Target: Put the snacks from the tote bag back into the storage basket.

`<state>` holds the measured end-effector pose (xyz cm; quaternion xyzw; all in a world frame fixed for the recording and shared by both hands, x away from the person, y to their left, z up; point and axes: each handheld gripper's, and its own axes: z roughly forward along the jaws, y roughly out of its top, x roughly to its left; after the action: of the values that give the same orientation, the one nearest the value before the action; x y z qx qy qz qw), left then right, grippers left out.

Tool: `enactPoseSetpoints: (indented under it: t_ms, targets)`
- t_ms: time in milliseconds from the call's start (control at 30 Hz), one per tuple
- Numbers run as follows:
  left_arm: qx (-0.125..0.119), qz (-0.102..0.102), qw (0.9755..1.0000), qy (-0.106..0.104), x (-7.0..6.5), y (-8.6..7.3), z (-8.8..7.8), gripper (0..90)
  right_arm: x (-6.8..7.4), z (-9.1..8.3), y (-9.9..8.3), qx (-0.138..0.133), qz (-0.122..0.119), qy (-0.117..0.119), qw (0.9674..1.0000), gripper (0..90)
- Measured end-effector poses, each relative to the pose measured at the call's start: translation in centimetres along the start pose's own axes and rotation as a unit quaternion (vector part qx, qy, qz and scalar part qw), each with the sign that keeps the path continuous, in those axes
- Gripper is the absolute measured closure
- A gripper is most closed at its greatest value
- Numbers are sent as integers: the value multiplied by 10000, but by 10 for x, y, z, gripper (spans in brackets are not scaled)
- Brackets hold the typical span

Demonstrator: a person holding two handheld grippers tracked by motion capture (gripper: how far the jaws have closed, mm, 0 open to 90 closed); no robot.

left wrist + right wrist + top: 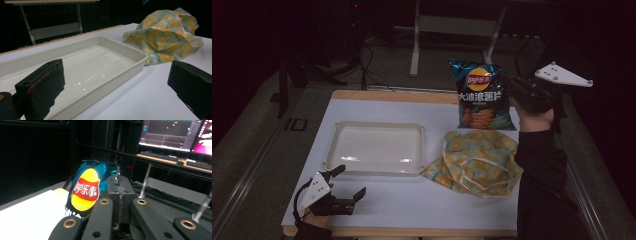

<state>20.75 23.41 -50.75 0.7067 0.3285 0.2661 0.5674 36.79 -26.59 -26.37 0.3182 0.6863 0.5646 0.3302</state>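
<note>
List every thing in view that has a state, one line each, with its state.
Chip bag: sealed, lifted off the table, hanging upright from its top edge.
Right gripper: shut on the chip bag.
Left gripper: open, holding nothing, low near the table's front.
Tray: empty, flat on the table.
Lemon-print cloth bag: crumpled, lying beside the tray.
</note>
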Motion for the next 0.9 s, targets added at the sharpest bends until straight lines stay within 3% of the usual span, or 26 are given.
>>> enactPoseSetpoints:
  t_ms: [433, 867, 900]
  targets:
    - [-32, 29, 10000, -8, 0, 0, -1, 14, 51, 28, -1, -122, 52, 275, 9995, 900]
    - [-30, 46, 10000, -7, 0, 0, -1, 14, 101, 55, -4, -262, 100, 362, 9990, 900]
    - [-25, 51, 10000, -11, 0, 0, -2, 14, 111, 59, -5, -295, 97, 401, 9987, 900]
